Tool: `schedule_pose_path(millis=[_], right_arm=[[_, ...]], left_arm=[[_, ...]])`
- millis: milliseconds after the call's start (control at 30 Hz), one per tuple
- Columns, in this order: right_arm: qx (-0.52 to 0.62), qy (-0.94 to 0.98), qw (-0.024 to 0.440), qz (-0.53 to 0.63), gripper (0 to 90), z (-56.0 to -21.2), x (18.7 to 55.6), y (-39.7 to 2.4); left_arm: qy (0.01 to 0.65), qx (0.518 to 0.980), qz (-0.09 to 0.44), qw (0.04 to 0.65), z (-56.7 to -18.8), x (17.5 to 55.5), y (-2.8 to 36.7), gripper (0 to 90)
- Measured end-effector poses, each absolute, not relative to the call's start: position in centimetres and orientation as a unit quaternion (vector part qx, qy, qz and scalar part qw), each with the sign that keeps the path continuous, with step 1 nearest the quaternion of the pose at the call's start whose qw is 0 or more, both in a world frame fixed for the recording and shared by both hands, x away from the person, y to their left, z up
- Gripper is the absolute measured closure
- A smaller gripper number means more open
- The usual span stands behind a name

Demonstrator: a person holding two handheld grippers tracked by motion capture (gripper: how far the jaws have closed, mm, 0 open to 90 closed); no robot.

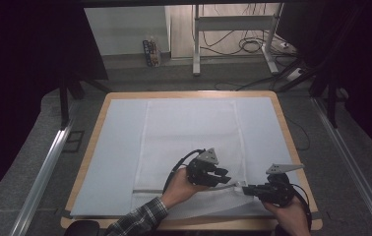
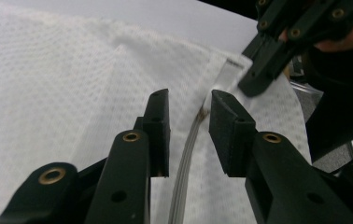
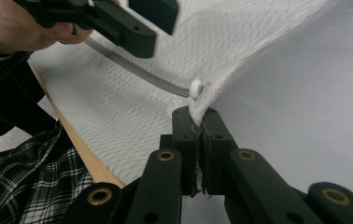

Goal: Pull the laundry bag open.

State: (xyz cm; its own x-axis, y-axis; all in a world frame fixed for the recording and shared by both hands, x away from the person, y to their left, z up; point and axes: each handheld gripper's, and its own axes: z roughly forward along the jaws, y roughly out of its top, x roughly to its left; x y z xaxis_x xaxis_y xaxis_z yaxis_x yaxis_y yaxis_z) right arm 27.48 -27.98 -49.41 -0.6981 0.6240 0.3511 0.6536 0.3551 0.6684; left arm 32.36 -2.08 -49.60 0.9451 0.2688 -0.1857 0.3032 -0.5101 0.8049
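A white mesh bag (image 1: 189,132) lies flat on the pale sheet (image 1: 110,157) that covers the table. A grey zipper (image 1: 149,189) runs along the bag's near edge. My right gripper (image 1: 245,189) is shut on the bag's near right corner (image 3: 198,114), just beside a small white zipper end piece (image 3: 195,88), and lifts the mesh there into a ridge. My left gripper (image 1: 226,176) hovers just left of it, its jaws open astride the zipper (image 2: 186,154) without pressing on it. The left gripper view shows the gap (image 2: 188,109) between its pads.
The table's wooden rim (image 1: 100,118) shows around the sheet. Metal rails (image 1: 41,177) run along both sides on the grey floor. Beyond the far edge stand a desk frame (image 1: 196,44), loose cables (image 1: 248,46) and a small carton (image 1: 150,53). A plaid sleeve (image 1: 139,221) enters at the bottom.
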Motion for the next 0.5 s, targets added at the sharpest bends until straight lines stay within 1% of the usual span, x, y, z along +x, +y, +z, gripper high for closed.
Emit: schedule_pose_path(millis=[267, 500], right_arm=[[-0.388, -0.824, 0.016, -0.413, 85.4, -49.4, 27.5, -27.9], [-0.388, -0.825, 0.013, -0.41, 85.4, -49.4, 27.4, -27.9]], left_arm=[[0.165, 0.863, -0.015, 0.478, -49.7, 32.6, -4.7, 63.1], [0.157, 0.872, -0.007, 0.463, -49.8, 32.5, -5.5, 61.5]])
